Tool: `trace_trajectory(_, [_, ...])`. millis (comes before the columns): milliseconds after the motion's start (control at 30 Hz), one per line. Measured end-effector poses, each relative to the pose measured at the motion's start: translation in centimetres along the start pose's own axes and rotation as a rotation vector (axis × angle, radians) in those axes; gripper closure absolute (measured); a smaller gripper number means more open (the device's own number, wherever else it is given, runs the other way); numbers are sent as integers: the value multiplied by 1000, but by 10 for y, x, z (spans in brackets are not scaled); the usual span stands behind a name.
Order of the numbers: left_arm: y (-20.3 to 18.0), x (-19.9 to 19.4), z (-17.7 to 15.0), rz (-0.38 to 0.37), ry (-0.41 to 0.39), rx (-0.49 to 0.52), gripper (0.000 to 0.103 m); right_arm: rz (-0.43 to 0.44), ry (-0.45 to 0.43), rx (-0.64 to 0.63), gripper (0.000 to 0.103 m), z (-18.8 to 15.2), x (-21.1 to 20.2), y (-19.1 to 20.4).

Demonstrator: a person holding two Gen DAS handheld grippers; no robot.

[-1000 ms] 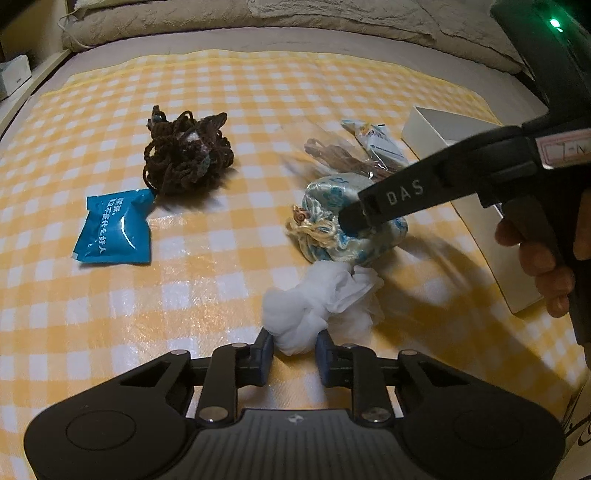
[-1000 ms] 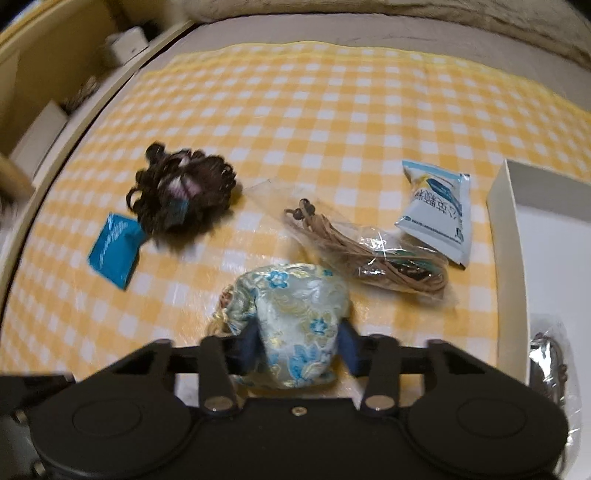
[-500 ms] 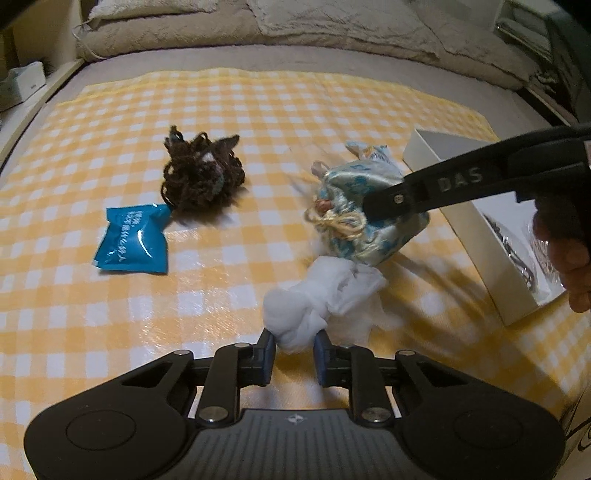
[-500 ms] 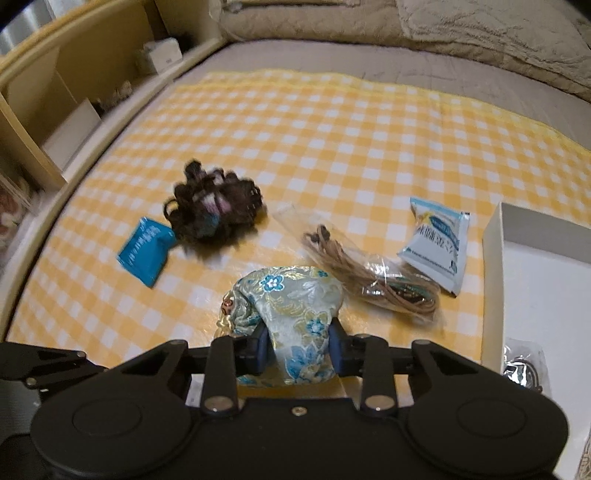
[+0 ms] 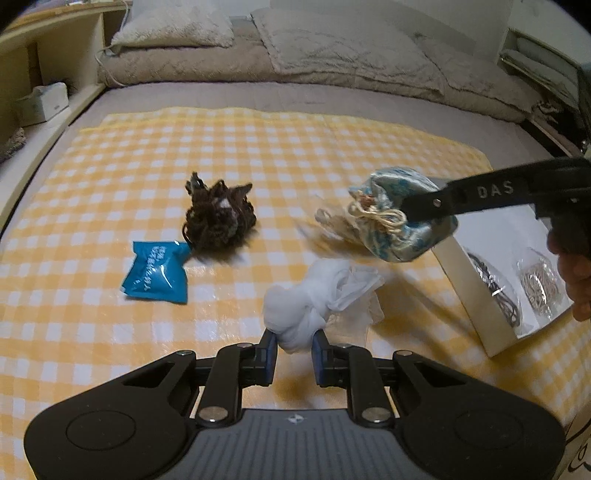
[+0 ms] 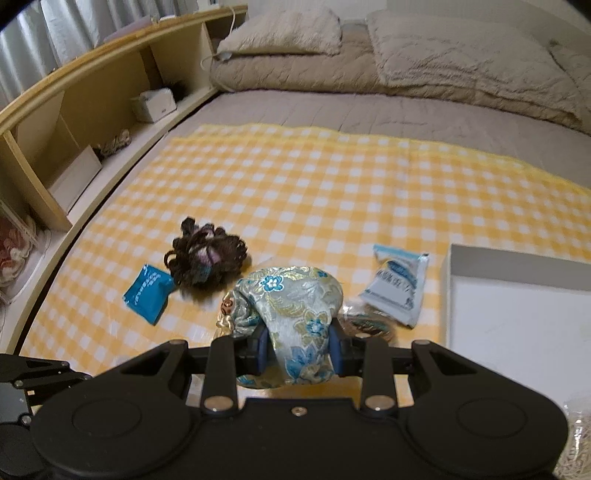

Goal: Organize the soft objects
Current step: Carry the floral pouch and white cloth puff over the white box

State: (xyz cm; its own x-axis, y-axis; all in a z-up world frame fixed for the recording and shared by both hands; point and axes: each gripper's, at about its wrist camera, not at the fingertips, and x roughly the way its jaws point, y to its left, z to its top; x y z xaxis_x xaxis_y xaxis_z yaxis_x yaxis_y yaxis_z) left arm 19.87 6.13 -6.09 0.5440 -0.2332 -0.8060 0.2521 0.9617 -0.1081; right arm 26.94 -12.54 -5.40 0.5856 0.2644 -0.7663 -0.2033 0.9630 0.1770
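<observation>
Right between the right gripper's fingers sits a brocade pouch, pinched at its lower half; its long axis runs away from the fingers, rounded end pointing forward, its drawstring neck with a bead off to the left side. From the left wrist view the pouch hangs clear above the checked cloth, with the tied cord end facing left.

The left gripper's fingers press in on the near end of one white cloth bundle. That bundle stretches forward and to the right from the fingers, its loose crumpled end farthest out; whether it is touching the checked cloth cannot be told.

Beyond the left fingers, forward and to the left, lie one blue packet and one dark tangle of yarn, touching each other at the packet's far corner. To the right of both grippers stands one white box, and two clear bags of cord show inside it in the left wrist view.

Ahead and right of the right fingers lies one pale blue-and-white packet, and just beside the right finger a clear bag with coiled cord peeks out, partly hidden by the pouch.

Past the checked cloth lie two pillows and a folded blanket.
</observation>
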Motion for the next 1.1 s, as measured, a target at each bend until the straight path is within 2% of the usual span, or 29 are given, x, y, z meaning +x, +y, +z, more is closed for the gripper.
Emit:
trace_trajectory(133, [-1, -11, 8, 16, -47, -14, 82, 8, -32, 28, 70, 1, -14, -7])
trace_trajectory(333, [-13, -22, 30, 1, -141, -27, 82, 29, -143, 59, 70, 5, -53, -28])
trace_trajectory(500, [-37, -22, 49, -46, -194, -17, 82, 15, -219, 90, 70, 2, -82, -51])
trace_trajectory(833, [-101, -2, 79, -131, -237, 51, 82, -103, -315, 194, 70, -12, -123, -118])
trace_trajectory(1100, [-134, 22, 95, -156, -239, 70, 82, -197, -327, 245, 70, -29, -140, -164])
